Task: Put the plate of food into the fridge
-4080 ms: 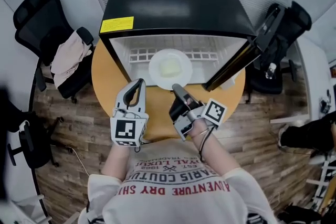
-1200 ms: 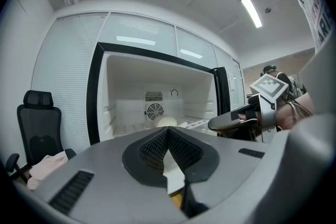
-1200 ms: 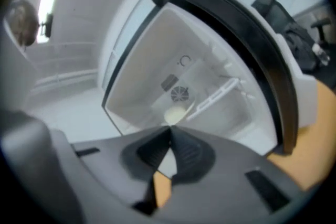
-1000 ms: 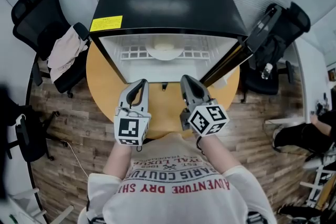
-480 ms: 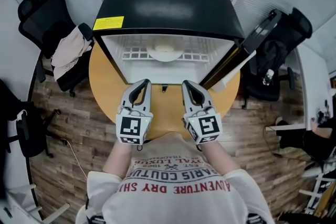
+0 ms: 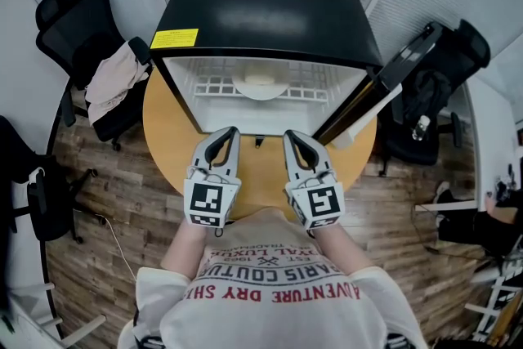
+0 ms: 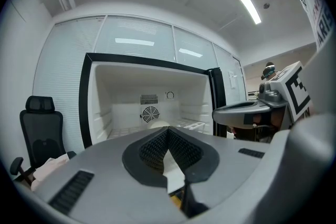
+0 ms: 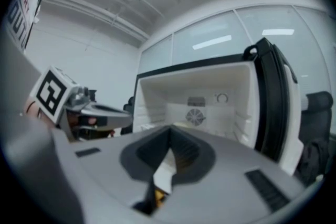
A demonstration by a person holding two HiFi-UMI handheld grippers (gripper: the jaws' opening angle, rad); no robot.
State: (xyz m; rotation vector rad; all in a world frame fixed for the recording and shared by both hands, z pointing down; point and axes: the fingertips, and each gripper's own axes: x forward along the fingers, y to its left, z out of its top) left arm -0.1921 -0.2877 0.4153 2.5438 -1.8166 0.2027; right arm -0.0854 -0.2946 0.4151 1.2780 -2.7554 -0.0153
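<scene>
Looking done: plate (image 6: 260, 83) inside fridge (image 6: 270, 8) ahead of your left gripper (image 6: 226, 132) and right gripper (image 6: 292, 136) (both closed, empty); door (image 6: 399, 66) open.

Head view steeply down over fridge (image 6: 261, 12), both gripper views low, close, facing its open interior, apparently tilted upward.

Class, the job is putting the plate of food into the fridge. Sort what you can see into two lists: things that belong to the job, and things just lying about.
Belongs to the job:
- plate of food, on the shelf inside
- fridge
- open fridge door
- left gripper and right gripper, both shut, empty

Just lying about:
- office chair
- cloth draped on it
- second chair
</scene>
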